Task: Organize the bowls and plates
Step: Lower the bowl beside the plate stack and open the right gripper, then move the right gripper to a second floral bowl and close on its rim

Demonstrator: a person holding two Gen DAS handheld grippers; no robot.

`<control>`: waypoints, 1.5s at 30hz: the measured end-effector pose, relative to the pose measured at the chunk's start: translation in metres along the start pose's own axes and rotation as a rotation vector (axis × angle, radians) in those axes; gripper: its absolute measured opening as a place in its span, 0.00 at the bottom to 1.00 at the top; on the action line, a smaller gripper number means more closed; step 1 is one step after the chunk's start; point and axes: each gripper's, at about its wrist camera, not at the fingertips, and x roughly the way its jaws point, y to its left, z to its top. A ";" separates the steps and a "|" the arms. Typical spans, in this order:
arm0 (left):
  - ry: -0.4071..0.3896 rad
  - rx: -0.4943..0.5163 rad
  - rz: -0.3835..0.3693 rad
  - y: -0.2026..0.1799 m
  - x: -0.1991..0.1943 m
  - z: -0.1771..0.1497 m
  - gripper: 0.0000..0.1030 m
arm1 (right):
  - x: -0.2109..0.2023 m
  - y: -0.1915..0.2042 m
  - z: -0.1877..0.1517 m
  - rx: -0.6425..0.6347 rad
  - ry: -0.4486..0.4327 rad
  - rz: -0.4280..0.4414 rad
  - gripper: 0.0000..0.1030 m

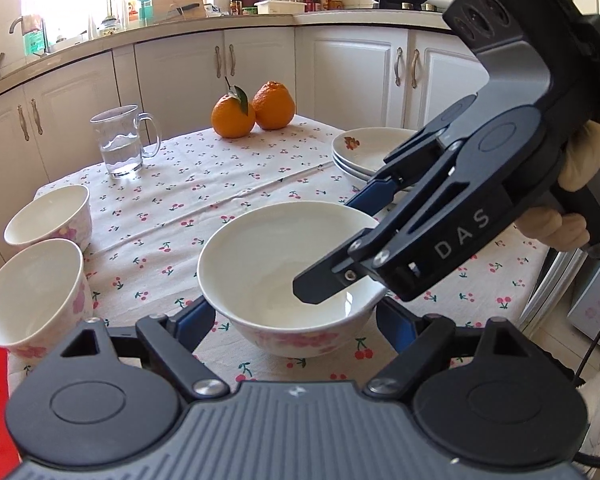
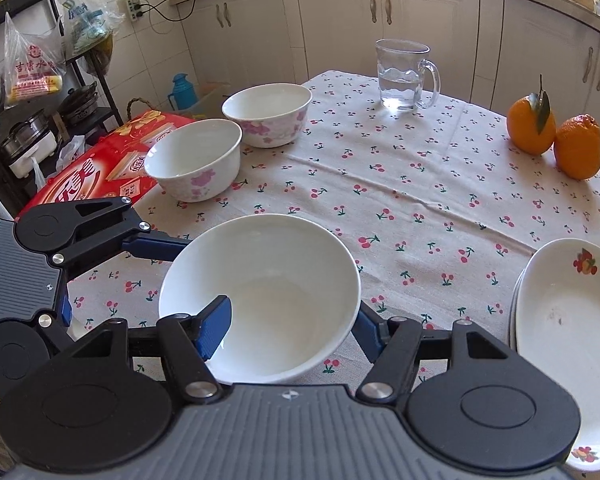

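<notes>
A white bowl with pink flowers [image 1: 260, 252] [image 2: 276, 280] is in the middle of the cherry-print tablecloth. My left gripper [image 1: 296, 320] straddles its lower body, and both blue pads lie against its sides. My right gripper [image 2: 290, 330] [image 1: 328, 248] comes in from the right. One finger is inside the bowl, its pad [image 2: 214, 328] standing free of the wall. The other finger is outside the right wall. Two more flowered bowls [image 2: 268, 116] [image 2: 192, 160] stand side by side at the left. A stack of white plates [image 2: 564, 320] [image 1: 364, 148] is at the right.
A glass mug of water [image 2: 400, 76] and two oranges [image 2: 552, 140] stand at the far side of the table. A red package [image 2: 100, 176] lies off the left edge beside the two bowls. Kitchen cabinets [image 1: 180, 72] ring the table. A gloved hand [image 1: 580, 168] holds the right gripper.
</notes>
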 end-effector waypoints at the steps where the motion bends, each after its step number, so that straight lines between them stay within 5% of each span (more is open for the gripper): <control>1: 0.002 0.001 -0.001 0.000 0.000 0.000 0.85 | 0.000 -0.001 -0.001 0.002 0.001 -0.001 0.69; 12: 0.005 0.010 -0.013 -0.001 0.003 -0.002 0.89 | 0.004 -0.002 -0.004 0.017 0.010 0.000 0.73; 16: -0.008 0.017 -0.004 -0.001 -0.003 -0.004 0.93 | 0.000 0.001 -0.003 0.007 -0.016 -0.023 0.92; 22: -0.007 0.006 0.017 0.002 -0.021 -0.011 0.93 | -0.007 0.005 0.004 -0.007 -0.049 -0.037 0.98; 38: -0.006 -0.142 0.408 0.087 -0.045 -0.029 0.93 | 0.024 0.044 0.065 -0.164 -0.064 0.049 1.00; 45: -0.020 -0.183 0.443 0.113 -0.030 -0.028 0.93 | 0.060 0.052 0.102 -0.199 -0.038 0.111 1.00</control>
